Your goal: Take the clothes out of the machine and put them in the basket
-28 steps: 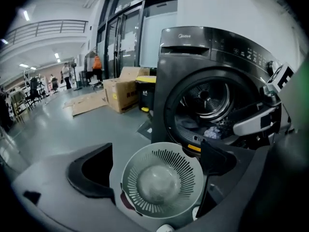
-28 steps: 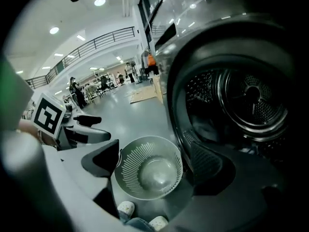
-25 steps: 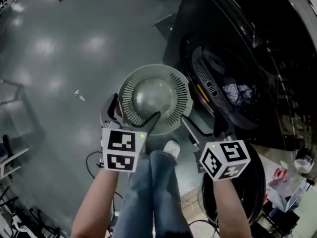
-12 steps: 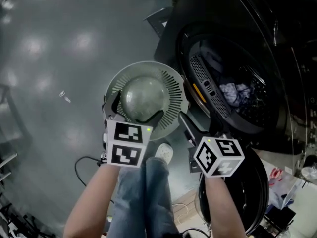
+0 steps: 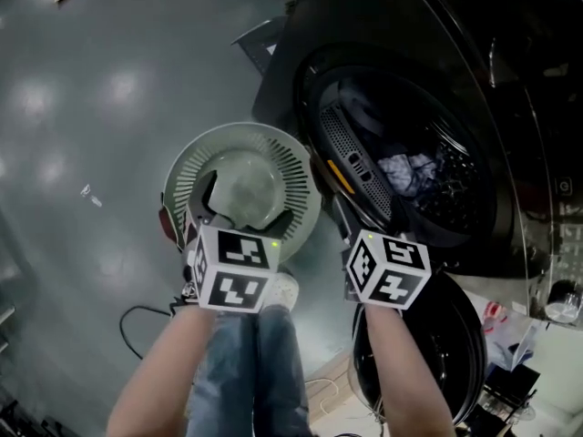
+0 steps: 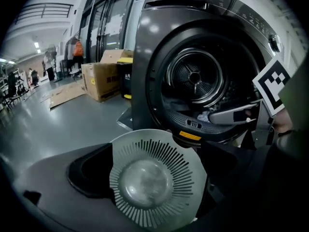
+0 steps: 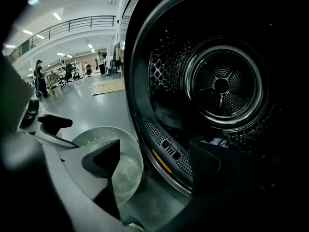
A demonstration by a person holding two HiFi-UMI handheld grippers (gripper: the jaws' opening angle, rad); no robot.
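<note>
- Since the left gripper [image 5: 244, 209] hangs over the basket [image 5: 290, 157], which stands on the floor [image 5: 91, 98] just left of the machine [image 5: 364, 25], it is the arm worse placed for the reach. Its fingers [image 6: 87, 173] are spread wide and grasp nothing. In the left gripper view the basket's slotted bowl shows empty between them. Whether a fingertip touches the rim cannot be told.
- The right gripper [image 7: 159, 170] is beside the left one and is the nearer of the two to the drum. It points at the lower lip of the machine's mouth, and its fingers [image 7: 104, 161] are released and well apart. Only the perforated rim with its yellow label shows between them, and no cloth.
- The clothes [image 5: 408, 173] are still in the machine, a crumpled pale-and-blue heap low in the drum. From the right fingers they lie ahead and to the right, past the rim and deeper in. They are near that gripper but not touching it.
- The heap is bunched and shows no clear long axis, so probably any fold that stands up would serve as a hold.
- The door [image 5: 428, 362] hangs open low on the right, under the right arm.
- Judging by this layout, the coming move belongs to the right gripper. It would go forward and down over the rim into the drum, close on the cloth, then carry it back left to the basket under the left gripper.
</note>
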